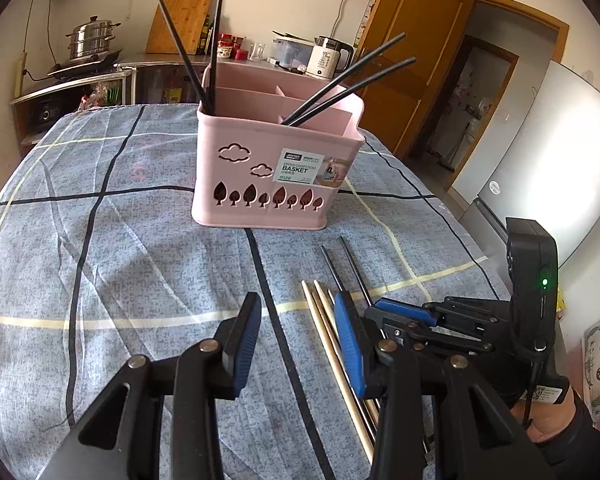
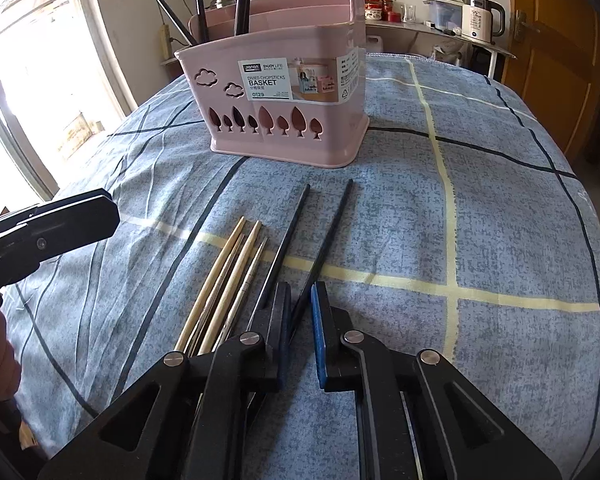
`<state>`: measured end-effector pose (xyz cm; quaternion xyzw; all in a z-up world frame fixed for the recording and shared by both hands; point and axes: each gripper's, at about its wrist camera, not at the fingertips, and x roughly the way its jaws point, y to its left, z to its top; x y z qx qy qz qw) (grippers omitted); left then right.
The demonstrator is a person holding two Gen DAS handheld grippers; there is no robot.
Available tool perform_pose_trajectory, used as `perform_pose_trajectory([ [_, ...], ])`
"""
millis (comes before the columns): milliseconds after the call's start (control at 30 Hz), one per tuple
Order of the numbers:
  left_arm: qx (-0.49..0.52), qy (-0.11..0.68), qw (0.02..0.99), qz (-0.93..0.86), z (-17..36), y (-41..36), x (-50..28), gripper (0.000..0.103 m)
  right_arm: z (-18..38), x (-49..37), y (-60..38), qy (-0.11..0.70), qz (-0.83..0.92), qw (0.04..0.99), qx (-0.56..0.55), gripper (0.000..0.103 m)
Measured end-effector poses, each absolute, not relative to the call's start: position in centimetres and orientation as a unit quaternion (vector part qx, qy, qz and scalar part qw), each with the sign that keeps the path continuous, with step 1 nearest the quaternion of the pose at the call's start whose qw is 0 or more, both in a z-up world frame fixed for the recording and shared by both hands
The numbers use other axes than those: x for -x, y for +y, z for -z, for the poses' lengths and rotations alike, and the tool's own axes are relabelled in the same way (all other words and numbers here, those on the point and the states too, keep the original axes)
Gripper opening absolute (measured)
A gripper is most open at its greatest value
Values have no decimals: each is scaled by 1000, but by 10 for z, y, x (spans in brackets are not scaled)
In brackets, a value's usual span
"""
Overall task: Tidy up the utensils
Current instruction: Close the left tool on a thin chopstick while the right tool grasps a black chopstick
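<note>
The right gripper [image 2: 300, 320] sits low over the checked tablecloth [image 2: 500, 240], its jaws narrowed around one black chopstick [image 2: 332, 236] with the shaft running between them, though firm contact I cannot confirm. Its twin, the second black chopstick [image 2: 290, 232], lies just beside on the cloth. The wooden chopsticks [image 2: 236, 264] wait in a loose row nearer the left edge, sorted by kind, it seems. The left gripper [image 1: 296, 340] hovers spread wide and empty (probably keeping clear). The pink chopstick basket [image 1: 276, 168] stands toward the table's far edge, black sticks already leaning in two compartments, so this one likely joins them.
</note>
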<state>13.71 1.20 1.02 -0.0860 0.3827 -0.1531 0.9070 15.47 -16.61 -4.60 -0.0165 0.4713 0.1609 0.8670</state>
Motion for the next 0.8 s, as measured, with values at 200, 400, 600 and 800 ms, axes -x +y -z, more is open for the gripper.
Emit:
perform_pose_trajectory([
  [200, 89, 395, 899, 166, -10, 1, -149, 40, 45, -155, -178, 473, -157, 867, 12, 10],
  [400, 83, 411, 889, 186, -5, -20, -170, 40, 44, -150, -205, 473, -145, 869, 1, 10],
  [600, 66, 436, 876, 197, 12, -46, -197, 33, 44, -148, -237, 473, -122, 873, -21, 10],
  [800, 51, 466, 862, 190, 30, -67, -220, 28, 43, -147, -251, 472, -116, 873, -35, 10],
])
